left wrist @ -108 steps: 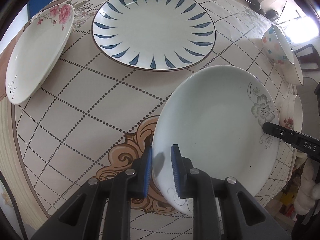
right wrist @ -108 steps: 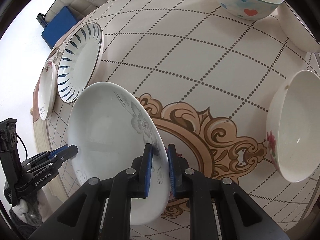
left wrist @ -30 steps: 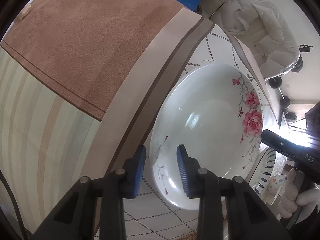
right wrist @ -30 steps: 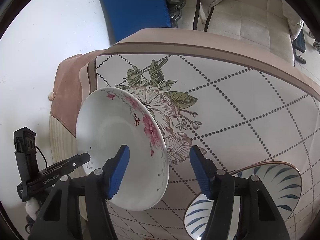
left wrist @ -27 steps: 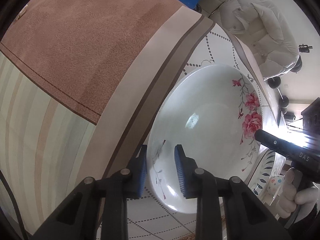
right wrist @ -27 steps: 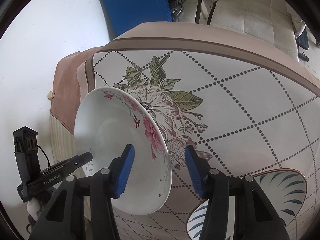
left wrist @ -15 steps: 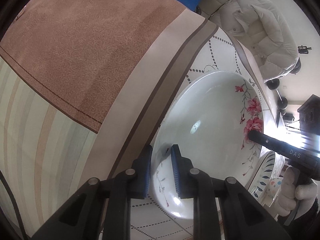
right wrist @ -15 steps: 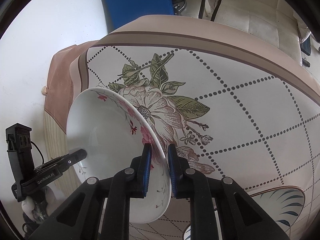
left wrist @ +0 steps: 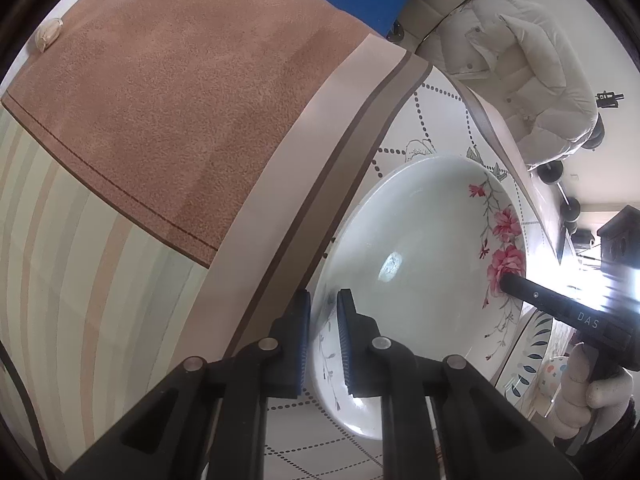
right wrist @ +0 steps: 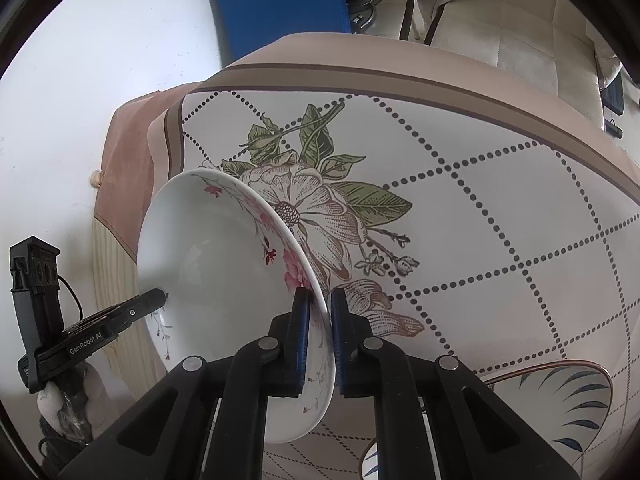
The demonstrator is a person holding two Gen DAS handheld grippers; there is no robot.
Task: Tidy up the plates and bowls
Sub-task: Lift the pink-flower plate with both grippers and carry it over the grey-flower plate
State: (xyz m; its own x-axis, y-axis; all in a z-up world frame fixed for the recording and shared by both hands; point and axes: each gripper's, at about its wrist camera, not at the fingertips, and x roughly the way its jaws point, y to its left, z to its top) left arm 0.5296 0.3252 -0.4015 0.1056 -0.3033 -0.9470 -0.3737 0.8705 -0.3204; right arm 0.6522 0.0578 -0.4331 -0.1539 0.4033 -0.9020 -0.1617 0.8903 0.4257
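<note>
At the left edge of the table, where the brown cloth (left wrist: 168, 92) hangs down over the side, the left gripper (left wrist: 323, 316) is clenched on the near-left rim of the rose-patterned plate (left wrist: 420, 248), its blue pads pinching the thin edge from above and below. The plate sits close to the corner of the patterned tablecloth (right wrist: 460, 208), partly covering the printed flower, and appears tipped up off the cloth, though whether any part of it touches the surface cannot be told. On the plate's opposite, right-hand rim, by the pink roses, the right gripper (right wrist: 318, 316) is likewise closed on the edge. Gripping both sides at once likely spreads the load on a wide, smooth, slippery dish and keeps it from swinging as it is carried. Further right and nearer, the blue-leaf plate (right wrist: 560, 396) lies flat on the table, a probable base for stacking, so the held plate seems bound that way. A spotted bowl (left wrist: 554, 376) shows faintly beyond it.
</note>
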